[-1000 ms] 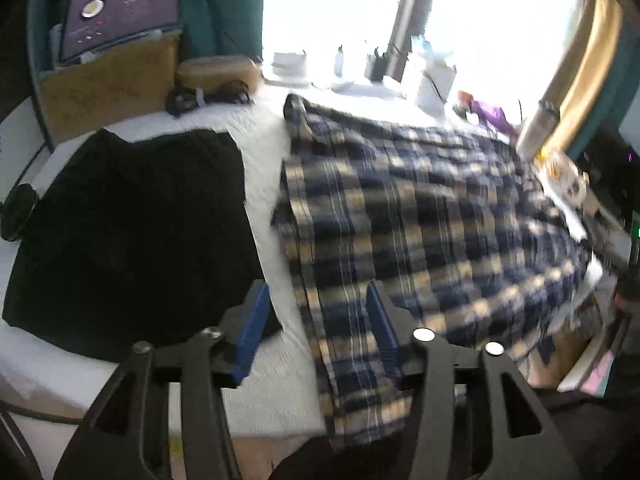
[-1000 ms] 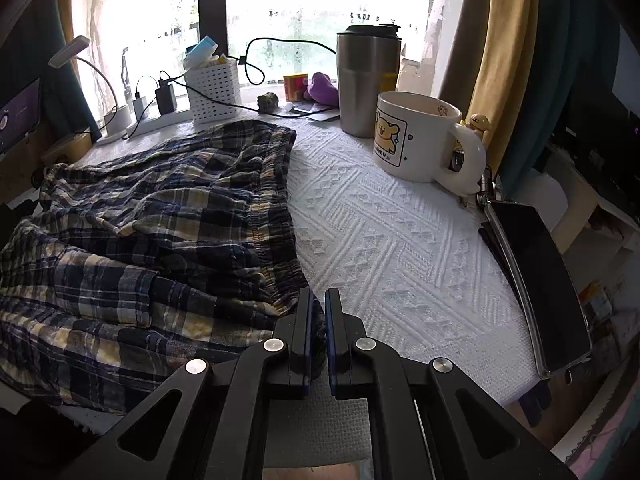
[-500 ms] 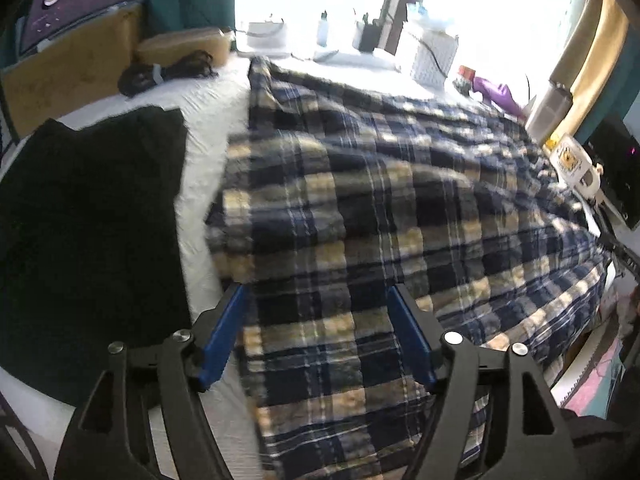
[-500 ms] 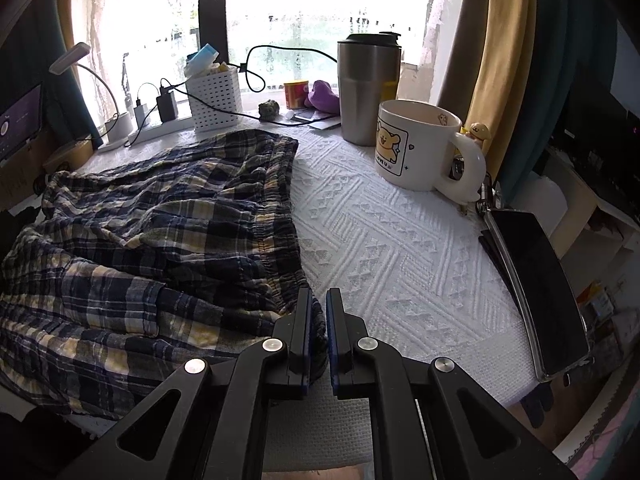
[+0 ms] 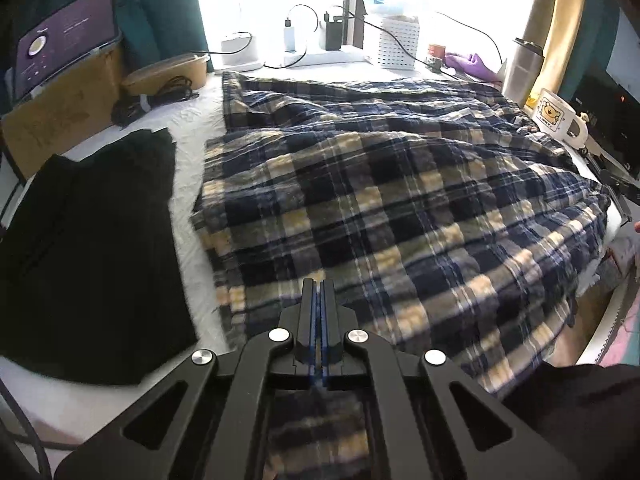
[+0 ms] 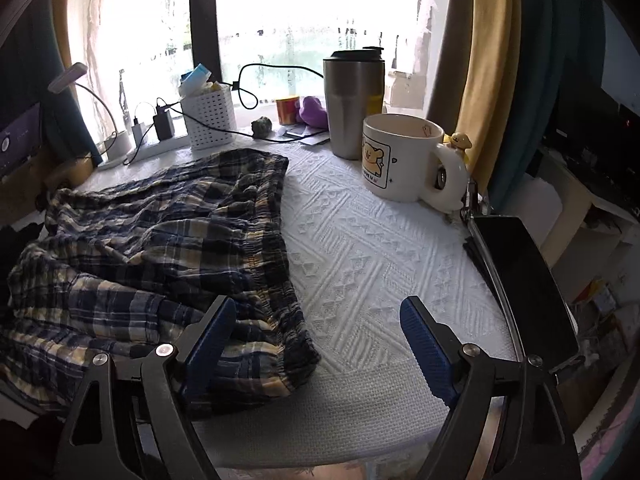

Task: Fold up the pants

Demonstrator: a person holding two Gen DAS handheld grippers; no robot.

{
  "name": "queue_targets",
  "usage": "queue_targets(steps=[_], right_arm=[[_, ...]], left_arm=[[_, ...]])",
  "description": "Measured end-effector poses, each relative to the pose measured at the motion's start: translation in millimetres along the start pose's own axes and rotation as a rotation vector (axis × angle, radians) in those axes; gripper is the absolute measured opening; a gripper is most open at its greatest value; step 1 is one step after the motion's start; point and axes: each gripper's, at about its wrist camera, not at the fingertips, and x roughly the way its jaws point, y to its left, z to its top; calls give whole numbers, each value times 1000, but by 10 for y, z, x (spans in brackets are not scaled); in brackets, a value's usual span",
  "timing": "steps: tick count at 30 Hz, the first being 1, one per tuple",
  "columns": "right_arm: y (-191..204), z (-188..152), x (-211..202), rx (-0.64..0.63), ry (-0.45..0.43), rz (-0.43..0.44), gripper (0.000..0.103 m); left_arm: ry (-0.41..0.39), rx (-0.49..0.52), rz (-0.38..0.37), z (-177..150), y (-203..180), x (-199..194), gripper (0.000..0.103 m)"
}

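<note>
left gripper (image 5: pixel 318 288) closed, right gripper (image 6: pixel 316 320) opened

Black tool (image 6: pixel 316 344) arms; blue ribbed pads (image 6: pixel 426 344); silver screws (image 5: pixel 279 335).

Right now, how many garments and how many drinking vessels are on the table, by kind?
Plaid pants: 1
Black garment: 1
Steel tumbler: 1
White mug: 1
Total: 4

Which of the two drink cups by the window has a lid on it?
The tall steel tumbler, which has a black lid on top. The white cartoon mug beside it is open, and it is shorter, with a handle.
</note>
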Motion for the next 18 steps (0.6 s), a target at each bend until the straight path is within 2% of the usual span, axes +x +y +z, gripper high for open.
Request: queue_targets(steps=[2, 5, 9, 10, 11, 12, 13, 14, 16, 18], right_arm=[[5, -12, 32, 2, 8, 10, 86], [-23, -102, 177, 51, 59, 68, 86], [-16, -262, 254, 89, 101, 93, 85], [-12, -294, 246, 96, 102, 97, 85], [-6, -320, 224, 98, 91, 96, 85], [10, -340, 210, 99, 89, 101, 85], [22, -351, 202, 96, 85, 103, 78], [32, -356, 197, 98, 81, 106, 61], [61, -357, 202, 106, 76, 124, 39], [129, -358, 219, 92, 76, 129, 33]], left_arm=[[10, -7, 0, -52, 30, -44, 0], [23, -36, -6, -108, 88, -67, 0], [38, -115, -57, -101, 185, -48, 2], [36, -122, -60, -101, 187, -45, 18], [33, -130, -64, -99, 192, -42, 49], [28, -142, -73, -101, 196, -39, 61], [19, -162, -91, -111, 189, -31, 66], [24, -169, -102, -114, 176, -8, 66], [29, -171, -112, -128, 149, 46, 66], [3, -161, -97, -136, 107, 54, 63]])
